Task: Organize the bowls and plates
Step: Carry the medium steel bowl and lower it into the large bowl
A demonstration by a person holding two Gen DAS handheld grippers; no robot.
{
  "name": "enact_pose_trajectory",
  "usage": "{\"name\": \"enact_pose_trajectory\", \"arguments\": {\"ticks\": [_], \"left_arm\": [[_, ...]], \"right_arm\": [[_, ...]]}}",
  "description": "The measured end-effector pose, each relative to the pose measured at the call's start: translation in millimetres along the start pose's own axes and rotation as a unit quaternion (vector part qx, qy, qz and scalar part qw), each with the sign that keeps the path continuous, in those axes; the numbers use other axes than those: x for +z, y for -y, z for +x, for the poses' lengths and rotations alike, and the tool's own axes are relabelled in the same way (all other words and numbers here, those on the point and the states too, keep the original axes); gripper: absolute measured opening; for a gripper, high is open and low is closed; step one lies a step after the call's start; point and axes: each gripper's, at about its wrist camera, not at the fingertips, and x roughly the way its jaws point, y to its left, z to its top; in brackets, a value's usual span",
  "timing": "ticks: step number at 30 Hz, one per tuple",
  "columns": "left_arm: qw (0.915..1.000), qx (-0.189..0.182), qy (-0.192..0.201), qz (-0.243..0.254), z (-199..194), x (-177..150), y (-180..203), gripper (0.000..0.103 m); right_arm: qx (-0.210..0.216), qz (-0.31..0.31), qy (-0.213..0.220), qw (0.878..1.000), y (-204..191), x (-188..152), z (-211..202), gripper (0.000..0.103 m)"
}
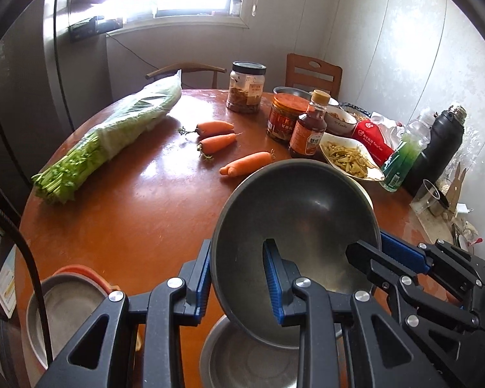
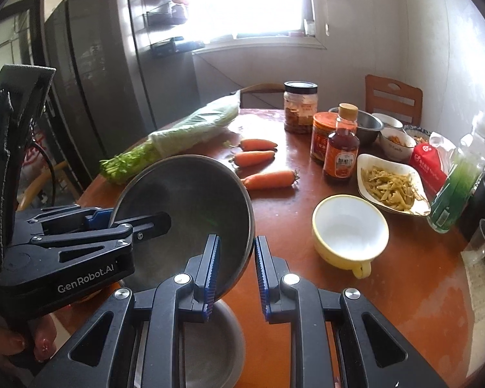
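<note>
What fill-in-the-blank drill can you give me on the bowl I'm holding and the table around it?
The left gripper and right gripper each clamp the tilted bowl by its ____.
The yellow cup is ____.
The carrots on the table number ____.
Missing words: rim; empty; three.

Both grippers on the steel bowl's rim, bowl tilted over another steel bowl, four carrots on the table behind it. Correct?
Not quite: three carrots, not four; the left wrist view shows them all. The rest holds: the left gripper and the right gripper each straddle the rim of the tilted steel bowl, which hangs over another steel bowl.
</note>
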Motion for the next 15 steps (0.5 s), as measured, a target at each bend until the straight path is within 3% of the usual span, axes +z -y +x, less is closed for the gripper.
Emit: {"name": "enact_pose_trajectory", "arguments": {"ticks": [15], "left_arm": [[0.9999,0.011,-0.004,0.001,-31.2,-65.0,6.1,0.031]], "right_arm": [[0.013,0.001,-0.008,1.000,-19.7,-53.1,-29.7,0.022]]}}
